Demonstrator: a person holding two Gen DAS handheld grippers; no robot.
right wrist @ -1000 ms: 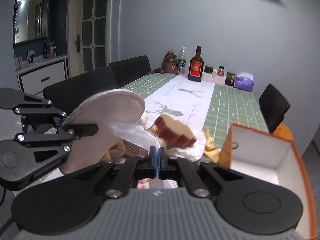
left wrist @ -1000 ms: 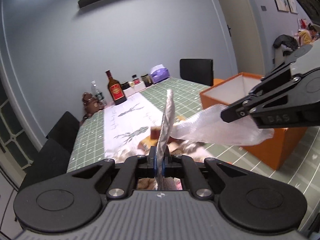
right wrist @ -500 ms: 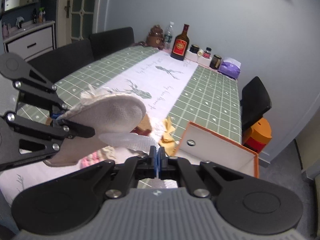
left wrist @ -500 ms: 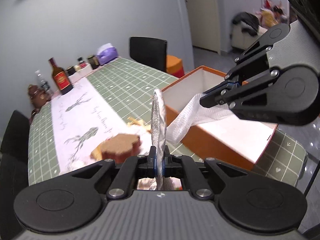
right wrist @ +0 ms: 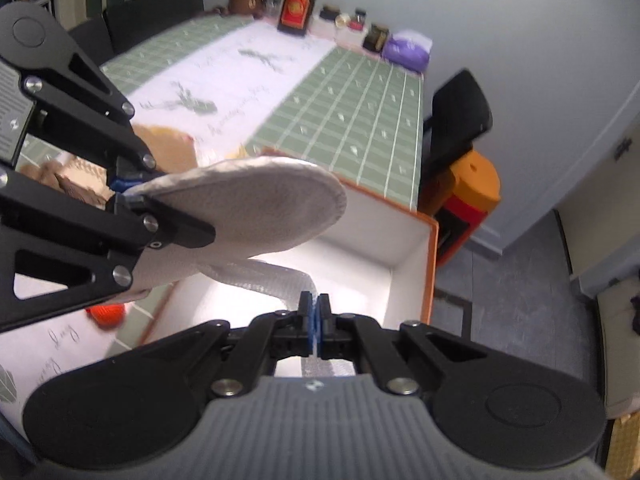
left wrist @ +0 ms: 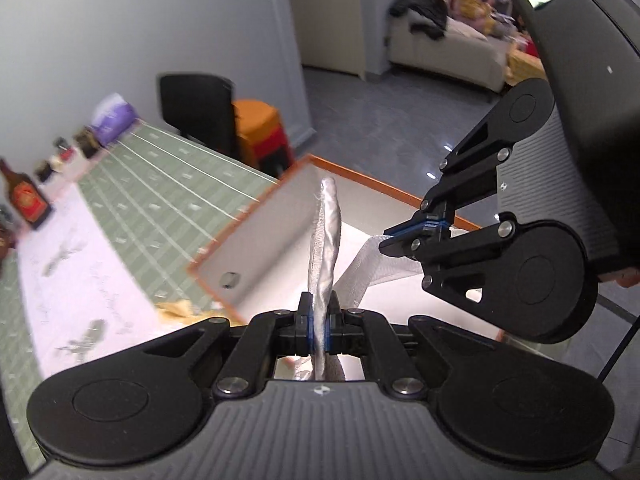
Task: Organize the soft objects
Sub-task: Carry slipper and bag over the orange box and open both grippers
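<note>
A white slipper (right wrist: 256, 204) hangs over the open orange box (right wrist: 430, 264), whose inside is white. My left gripper (left wrist: 319, 320) is shut on the sole's edge, so the slipper (left wrist: 326, 248) shows edge-on in the left wrist view. My right gripper (right wrist: 316, 312) is shut on the slipper's white mesh strap (right wrist: 264, 276). In the left wrist view the right gripper (left wrist: 430, 226) sits to the right, pulling the strap (left wrist: 376, 272) taut above the box (left wrist: 248, 216). The left gripper (right wrist: 128, 192) reaches in from the left in the right wrist view.
The box stands at the corner of a green checked table (right wrist: 360, 112) with a white runner. Brown plush items (right wrist: 72, 188), a red object (right wrist: 106, 314) and a yellow item (left wrist: 176, 306) lie left of the box. A bottle (right wrist: 296, 4), jars and a purple pack stand at the far end. A black chair (right wrist: 456, 116) and an orange stool (right wrist: 476, 184) stand beyond.
Both grippers carried the slipper from above the pile of soft things on the table across to above the open box, tilting downward. Both grips stayed shut.
</note>
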